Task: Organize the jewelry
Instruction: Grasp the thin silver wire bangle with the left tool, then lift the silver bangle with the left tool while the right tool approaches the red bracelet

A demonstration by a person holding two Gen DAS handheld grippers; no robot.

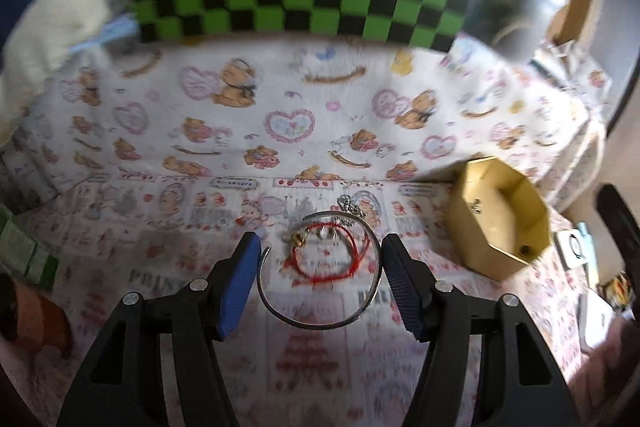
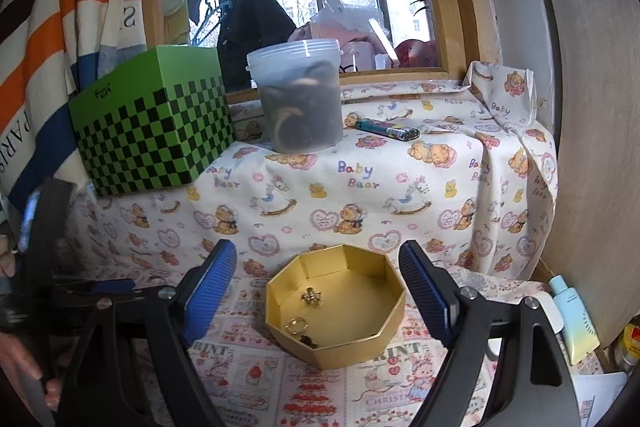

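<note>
A green checkered box (image 2: 152,131) is seen at the back. The gold octagonal box (image 2: 336,311) is framed by the wide-spread right gripper (image 2: 318,291). The silver bangle (image 1: 320,267), ringing a red cord bracelet (image 1: 328,255), is straddled by the left gripper (image 1: 320,267), jaws apart.

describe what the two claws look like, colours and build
Both match: the left claw and right claw have black plastic arms with triangular cut-outs and silver pivot screws. Each finger ends in a blue ribbed pad. No cables or markings show. A bare hand grips the left handle.
</note>
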